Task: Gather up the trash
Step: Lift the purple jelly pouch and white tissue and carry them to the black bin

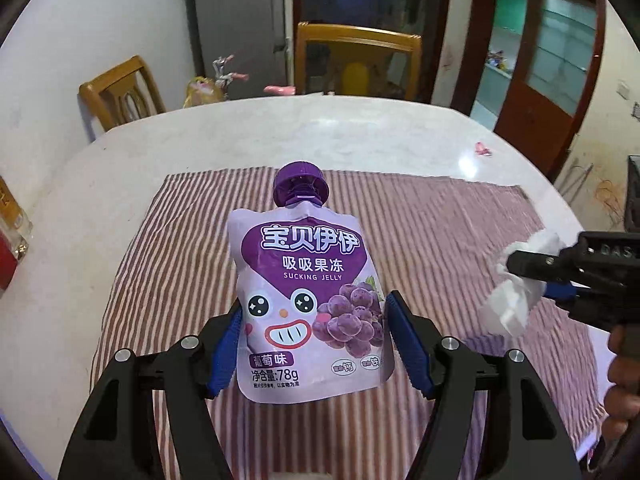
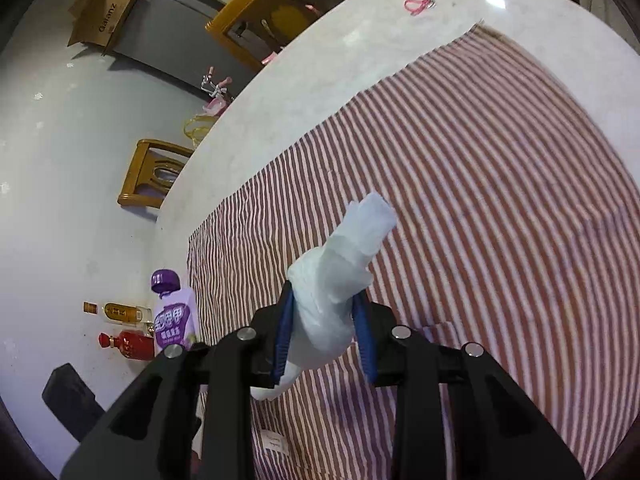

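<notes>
My left gripper (image 1: pixel 314 320) is shut on a purple grape jelly pouch (image 1: pixel 308 292) with a purple screw cap, held upright above the red-and-white striped cloth (image 1: pixel 420 232). My right gripper (image 2: pixel 324 304) is shut on a crumpled white tissue (image 2: pixel 340 280), held above the same cloth (image 2: pixel 480 200). The right gripper and its tissue (image 1: pixel 516 280) show at the right edge of the left wrist view. The pouch (image 2: pixel 174 312) shows at the lower left of the right wrist view.
The cloth lies on a round white marble table (image 1: pixel 360 136). A pink scrap (image 1: pixel 483 149) lies on the far right of the table (image 2: pixel 418 5). Two bottles (image 2: pixel 124 328) stand at the table's left. Wooden chairs (image 1: pixel 356 64) stand behind.
</notes>
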